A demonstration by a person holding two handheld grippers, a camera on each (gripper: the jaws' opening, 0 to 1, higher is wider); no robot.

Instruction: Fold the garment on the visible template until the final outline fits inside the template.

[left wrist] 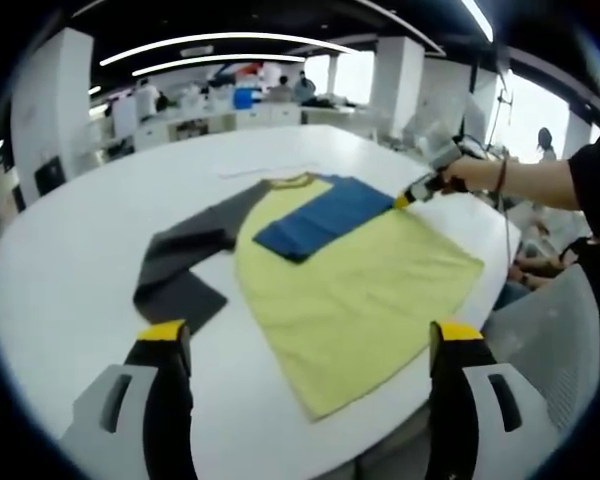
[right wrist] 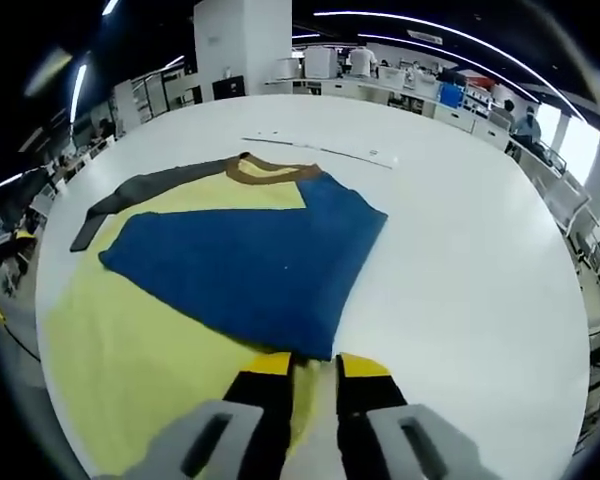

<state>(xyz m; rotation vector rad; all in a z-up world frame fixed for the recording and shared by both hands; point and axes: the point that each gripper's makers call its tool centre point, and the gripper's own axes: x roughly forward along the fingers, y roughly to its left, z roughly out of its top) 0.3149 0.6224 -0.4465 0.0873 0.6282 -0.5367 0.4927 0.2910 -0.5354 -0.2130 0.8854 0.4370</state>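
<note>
Judging by its drape, the shirt point(left wrist: 355, 290) is taken as light and limp; the blue sleeve point(right wrist: 250, 265) hem is pinched by the right gripper point(right wrist: 313, 368), while the left gripper point(left wrist: 310, 335) is held spread, best taken at a seam.

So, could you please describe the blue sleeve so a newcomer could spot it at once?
Start at the big white table, where a yellow shirt lies flat. The blue sleeve is folded across its chest below the brown collar, with the right claw at its edge. The other sleeve is dark grey and spread outward.
</note>
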